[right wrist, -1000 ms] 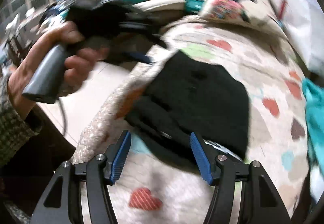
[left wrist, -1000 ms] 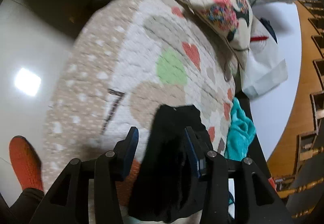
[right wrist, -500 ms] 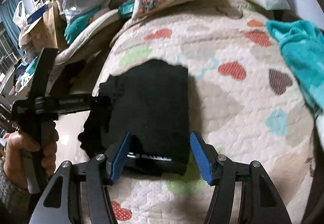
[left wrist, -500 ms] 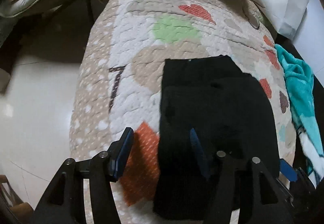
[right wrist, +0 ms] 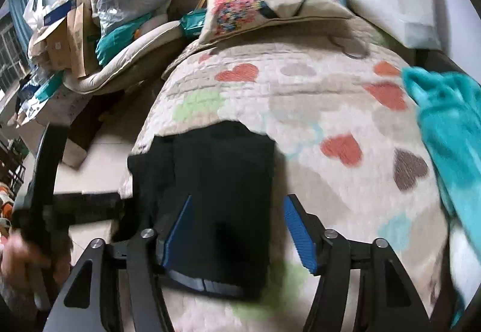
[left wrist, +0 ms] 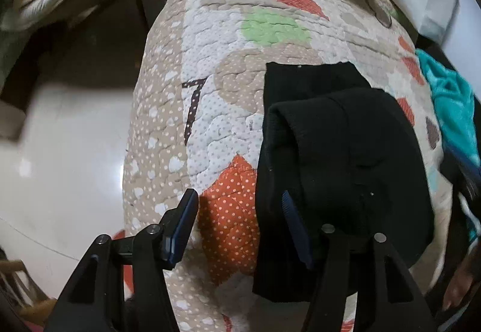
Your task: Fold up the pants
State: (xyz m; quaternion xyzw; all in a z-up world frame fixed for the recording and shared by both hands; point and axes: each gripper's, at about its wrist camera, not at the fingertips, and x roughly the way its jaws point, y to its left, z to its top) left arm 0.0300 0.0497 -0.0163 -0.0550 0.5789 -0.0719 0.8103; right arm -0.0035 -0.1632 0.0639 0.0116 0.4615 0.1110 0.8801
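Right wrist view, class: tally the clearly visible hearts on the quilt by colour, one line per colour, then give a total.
Red or orange hearts: 4
Brown hearts: 1
Light blue hearts: 1
Total: 6 hearts on the quilt

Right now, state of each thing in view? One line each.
black pants: folded into a compact stack, lying flat on the quilt, not gripped.
left gripper: open, at the pants' near left edge, holding nothing.
right gripper: open, over the pants' near end, holding nothing.
heart-pattern quilt: spread flat under the pants.
teal cloth: crumpled, unfolded, at the quilt's right edge.
printed pillow: lying at the quilt's far end.
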